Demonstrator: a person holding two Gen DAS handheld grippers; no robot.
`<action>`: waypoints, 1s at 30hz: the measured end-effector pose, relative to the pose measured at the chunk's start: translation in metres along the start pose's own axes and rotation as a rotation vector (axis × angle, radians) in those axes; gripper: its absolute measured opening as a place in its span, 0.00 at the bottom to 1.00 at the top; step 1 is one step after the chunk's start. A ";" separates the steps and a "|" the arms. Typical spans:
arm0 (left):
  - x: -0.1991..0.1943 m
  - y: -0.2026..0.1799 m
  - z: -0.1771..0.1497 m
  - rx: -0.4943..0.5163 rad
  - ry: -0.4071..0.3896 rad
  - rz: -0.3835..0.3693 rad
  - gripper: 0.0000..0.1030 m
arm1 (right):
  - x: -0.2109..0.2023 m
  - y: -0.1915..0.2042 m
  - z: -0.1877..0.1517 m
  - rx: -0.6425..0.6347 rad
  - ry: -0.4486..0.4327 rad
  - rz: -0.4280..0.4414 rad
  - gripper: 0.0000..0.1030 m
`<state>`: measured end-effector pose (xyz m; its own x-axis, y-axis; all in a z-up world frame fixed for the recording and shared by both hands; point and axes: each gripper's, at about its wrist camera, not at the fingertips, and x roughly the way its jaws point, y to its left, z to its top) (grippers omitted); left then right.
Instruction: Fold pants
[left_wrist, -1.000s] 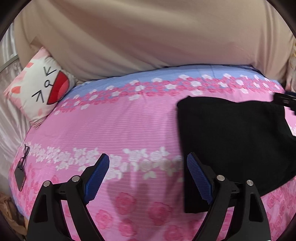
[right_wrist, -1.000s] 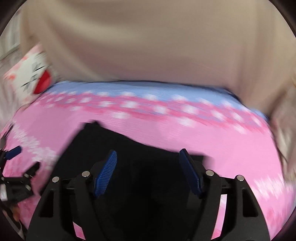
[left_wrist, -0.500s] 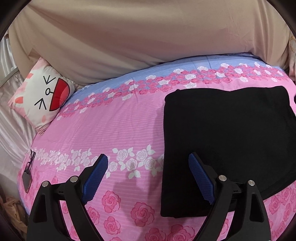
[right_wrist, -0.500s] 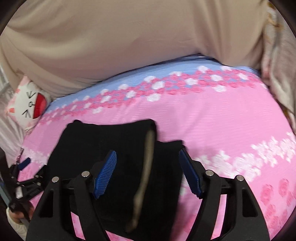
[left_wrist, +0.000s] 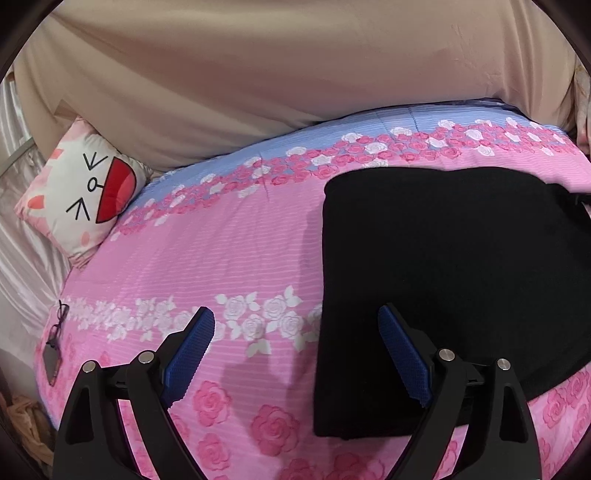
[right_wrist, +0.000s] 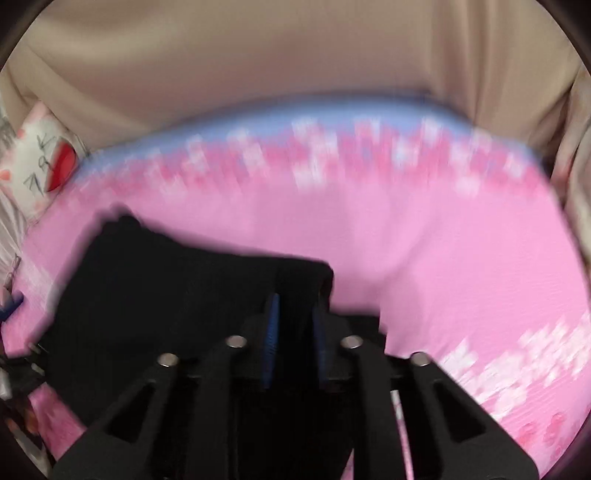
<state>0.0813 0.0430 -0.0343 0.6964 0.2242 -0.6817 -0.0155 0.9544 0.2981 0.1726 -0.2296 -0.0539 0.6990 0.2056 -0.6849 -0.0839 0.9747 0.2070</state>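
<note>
The right tongs (right_wrist: 293, 317) have just been closing and now pinch a raised fold at the pants' (left_wrist: 450, 280) far right corner; black cloth fills the narrow gap between the blue pads (right_wrist: 272, 332). The view is blurred, so how many layers they caught cannot be told. That is the main risk: if only the top layer is held, lifting would peel the stack apart and undo the fold. A shallow bite near the edge could also slip free mid-carry.

The left tongs (left_wrist: 295, 350) are spread wide and hold nothing. One pad (left_wrist: 192, 350) hangs over the bare pink bedspread (left_wrist: 221, 240), the other over the pants' near left edge, so they straddle that edge. If they close there without first dropping onto the cloth, they could miss it or bunch the bedspread in with it. With only the right corner held, the fold would likely drag skewed.

Both tongs point steeply down toward the bed. The pants lie as a flat dark rectangle on the bed's right half, well apart from the cat pillow (left_wrist: 79, 192) at the far left corner.
</note>
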 end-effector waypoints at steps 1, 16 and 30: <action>0.000 0.001 0.000 0.000 0.002 0.005 0.86 | -0.011 -0.003 -0.004 0.035 -0.037 0.028 0.21; -0.009 0.002 -0.003 -0.002 0.006 0.031 0.85 | -0.073 0.034 -0.087 -0.025 -0.060 0.077 0.23; -0.027 0.030 -0.016 -0.045 0.015 -0.062 0.94 | -0.118 -0.003 -0.115 -0.057 -0.131 -0.054 0.64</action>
<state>0.0504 0.0689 -0.0174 0.6862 0.1666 -0.7081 -0.0050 0.9745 0.2244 0.0082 -0.2471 -0.0540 0.7900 0.1430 -0.5961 -0.0813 0.9883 0.1293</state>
